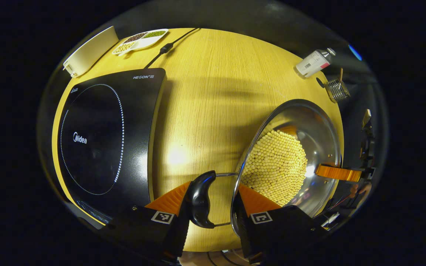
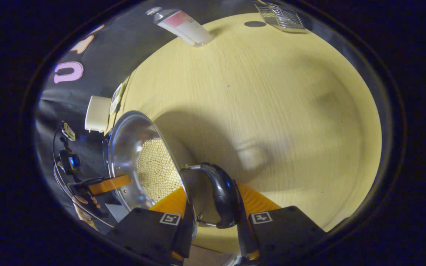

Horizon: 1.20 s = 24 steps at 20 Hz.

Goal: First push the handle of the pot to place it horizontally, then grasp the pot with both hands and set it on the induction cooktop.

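A steel pot [image 1: 311,125] holding yellow beads stands on the wooden table [image 1: 213,92], to the right of the black induction cooktop [image 1: 102,140]. My left gripper [image 1: 211,201] is shut on the pot. One finger presses the black side handle [image 1: 201,199] from outside and the other lies inside the rim. My right gripper [image 2: 215,205] holds the opposite black handle [image 2: 223,195] the same way, one finger inside the pot [image 2: 128,144]. Each view shows the other gripper's finger across the far rim. I cannot tell whether the pot is lifted.
At the table's far edge, behind the cooktop, are a white box [image 1: 89,51], a divided dish of beans [image 1: 141,40] and the power cord [image 1: 166,48]. A lying bottle [image 1: 314,63] and a small wire rack [image 1: 337,90] are beyond the pot. Bare wood lies between cooktop and pot.
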Motion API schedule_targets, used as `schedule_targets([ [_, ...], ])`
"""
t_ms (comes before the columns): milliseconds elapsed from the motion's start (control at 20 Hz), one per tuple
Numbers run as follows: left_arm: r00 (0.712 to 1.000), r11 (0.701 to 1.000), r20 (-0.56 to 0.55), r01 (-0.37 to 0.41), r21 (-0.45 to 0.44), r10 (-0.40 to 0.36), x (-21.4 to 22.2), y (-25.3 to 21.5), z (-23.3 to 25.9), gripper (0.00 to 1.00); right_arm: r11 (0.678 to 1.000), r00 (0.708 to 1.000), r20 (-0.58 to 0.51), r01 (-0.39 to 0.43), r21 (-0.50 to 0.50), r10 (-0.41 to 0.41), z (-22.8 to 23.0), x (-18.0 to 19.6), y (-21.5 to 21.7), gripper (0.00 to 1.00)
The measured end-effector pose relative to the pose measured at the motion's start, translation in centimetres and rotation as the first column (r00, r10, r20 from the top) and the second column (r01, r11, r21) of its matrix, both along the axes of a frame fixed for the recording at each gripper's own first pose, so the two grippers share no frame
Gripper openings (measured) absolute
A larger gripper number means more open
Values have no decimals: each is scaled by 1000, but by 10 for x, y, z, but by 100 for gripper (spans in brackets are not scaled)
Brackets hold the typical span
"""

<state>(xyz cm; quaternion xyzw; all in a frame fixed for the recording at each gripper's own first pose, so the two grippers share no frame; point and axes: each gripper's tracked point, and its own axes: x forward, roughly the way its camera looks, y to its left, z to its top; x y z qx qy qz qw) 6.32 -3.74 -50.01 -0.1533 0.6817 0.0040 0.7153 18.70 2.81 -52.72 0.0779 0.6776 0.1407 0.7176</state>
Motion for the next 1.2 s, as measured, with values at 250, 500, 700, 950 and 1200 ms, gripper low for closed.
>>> schedule_targets([
  [250,999,1000,36,4,4,-4,2,5,5,59,1000,999,39,-19,6,19,7,-3,5,54],
  [500,997,1000,72,19,-3,-18,-2,10,23,59,1000,997,67,-26,5,25,27,-12,10,54],
  [700,997,999,74,33,-30,-30,-13,15,35,59,1000,996,91,-26,-13,27,46,-29,14,53],
  [950,994,996,87,69,-55,-64,-28,33,50,59,999,993,114,19,-32,-15,64,-59,25,53],
  [1200,987,988,105,131,-82,-122,-44,69,65,59,995,988,129,88,-54,-81,79,-103,56,54],
])
